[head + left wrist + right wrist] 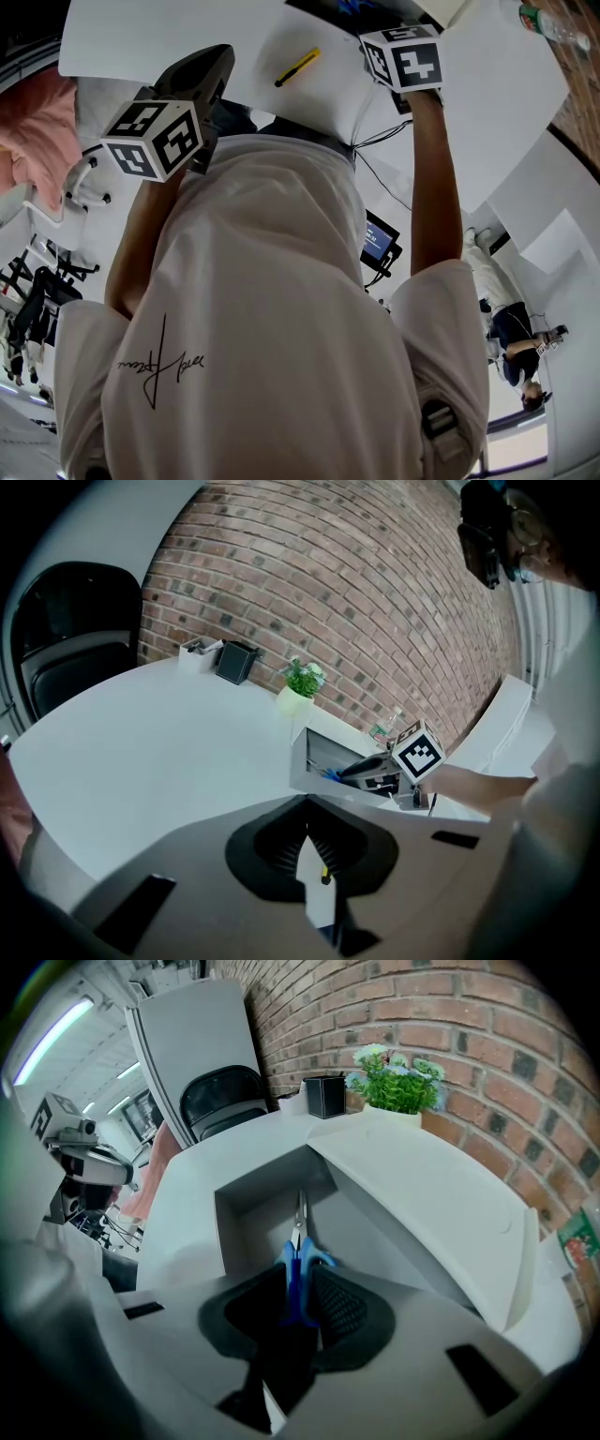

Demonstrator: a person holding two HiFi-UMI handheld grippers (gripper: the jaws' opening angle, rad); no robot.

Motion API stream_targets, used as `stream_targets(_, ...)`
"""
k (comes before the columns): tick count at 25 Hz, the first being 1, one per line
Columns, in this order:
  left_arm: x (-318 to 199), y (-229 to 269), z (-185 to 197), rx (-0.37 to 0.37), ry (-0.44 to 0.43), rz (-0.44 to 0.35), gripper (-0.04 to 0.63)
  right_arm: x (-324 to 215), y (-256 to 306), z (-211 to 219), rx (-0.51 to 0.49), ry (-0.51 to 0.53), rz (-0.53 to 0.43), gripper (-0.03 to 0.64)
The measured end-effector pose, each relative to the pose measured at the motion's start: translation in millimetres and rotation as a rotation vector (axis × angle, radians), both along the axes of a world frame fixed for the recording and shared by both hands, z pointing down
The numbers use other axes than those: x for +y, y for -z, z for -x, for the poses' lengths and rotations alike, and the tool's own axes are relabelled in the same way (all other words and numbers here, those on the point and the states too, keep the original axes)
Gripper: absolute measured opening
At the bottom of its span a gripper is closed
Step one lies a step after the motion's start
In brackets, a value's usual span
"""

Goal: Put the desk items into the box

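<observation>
Presently the right gripper (302, 1286) is clamping one pair of blue-handled scissors (298, 1241) by the handles, tips hanging into the one open box (246, 1206) by the table's (141, 733) wall-side edge. Judged stiff, light and slick-bladed, so the handles suit. The left gripper (309, 853) is hovering empty, jaws slightly parted, above one yellow pen (297, 67).

scissors (298, 1249) at box (251, 1215), lid (436, 1194) alongside, plant (398, 1080) behind
</observation>
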State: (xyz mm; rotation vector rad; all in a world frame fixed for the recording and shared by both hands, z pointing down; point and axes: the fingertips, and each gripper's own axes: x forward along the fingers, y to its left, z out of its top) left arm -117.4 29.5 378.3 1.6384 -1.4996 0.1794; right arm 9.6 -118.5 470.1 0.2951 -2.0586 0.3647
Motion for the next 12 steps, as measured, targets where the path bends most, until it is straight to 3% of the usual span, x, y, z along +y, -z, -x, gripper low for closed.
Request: stream_targets(12, -5.7, 5.0, -0.3, -0.003, -0.026, -0.01, 0.005, -8.9, 8.4, -3.7, 0.005, -0.037, -0.039, 0.095)
